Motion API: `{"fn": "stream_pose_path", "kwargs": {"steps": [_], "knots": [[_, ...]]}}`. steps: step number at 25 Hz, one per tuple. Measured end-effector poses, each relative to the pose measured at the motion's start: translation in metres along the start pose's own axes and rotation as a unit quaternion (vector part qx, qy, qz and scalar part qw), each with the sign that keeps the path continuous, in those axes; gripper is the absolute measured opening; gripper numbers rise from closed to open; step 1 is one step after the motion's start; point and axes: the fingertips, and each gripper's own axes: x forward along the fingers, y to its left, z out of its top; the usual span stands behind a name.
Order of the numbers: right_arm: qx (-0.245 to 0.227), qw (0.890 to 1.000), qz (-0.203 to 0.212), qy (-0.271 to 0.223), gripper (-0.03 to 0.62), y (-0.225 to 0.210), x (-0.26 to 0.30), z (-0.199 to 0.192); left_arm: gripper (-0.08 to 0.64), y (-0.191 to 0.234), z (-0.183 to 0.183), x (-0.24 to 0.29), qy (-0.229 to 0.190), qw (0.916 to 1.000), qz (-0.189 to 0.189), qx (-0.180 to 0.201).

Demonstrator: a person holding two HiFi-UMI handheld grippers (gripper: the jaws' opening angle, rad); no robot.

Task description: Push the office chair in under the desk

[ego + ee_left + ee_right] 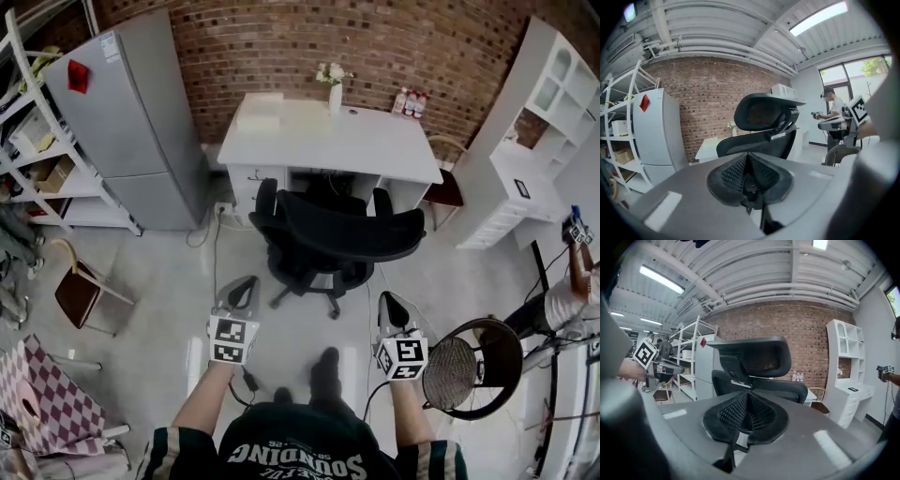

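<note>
A black mesh office chair (337,234) stands in front of the white desk (375,150), its back towards me and its seat partly under the desktop. My left gripper (241,292) and right gripper (390,305) hang a short way behind the chair, one on each side, and touch nothing. Both are shut with nothing held. In the left gripper view the left gripper (748,174) has its pads pressed together, with the chair (764,119) ahead and slightly right. In the right gripper view the right gripper (748,414) is shut the same way, with the chair (757,364) straight ahead.
A grey fridge (131,122) and white shelves (37,159) stand at the left, and a white cabinet (544,141) at the right. A wooden chair (80,291) sits at the left, a round black mesh seat (469,366) by my right arm. Another person's arm (567,291) shows at the right edge.
</note>
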Motion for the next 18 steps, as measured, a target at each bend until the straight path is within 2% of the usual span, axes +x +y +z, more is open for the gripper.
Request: {"fn": "stream_pose_path", "kwargs": {"steps": [3, 8, 18], "knots": [[0.005, 1.0, -0.005, -0.002, 0.0, 0.014, -0.012, -0.003, 0.011, 0.0, 0.002, -0.018, -0.009, 0.9999, -0.002, -0.008], [0.003, 1.0, -0.005, -0.005, 0.0, 0.025, -0.023, -0.001, 0.011, -0.005, 0.001, -0.033, -0.029, 0.9995, -0.01, 0.005], [-0.003, 1.0, -0.015, -0.011, -0.001, 0.031, -0.041, 0.004, 0.011, -0.017, -0.009, -0.04, -0.015, 0.9994, -0.031, 0.001]]}}
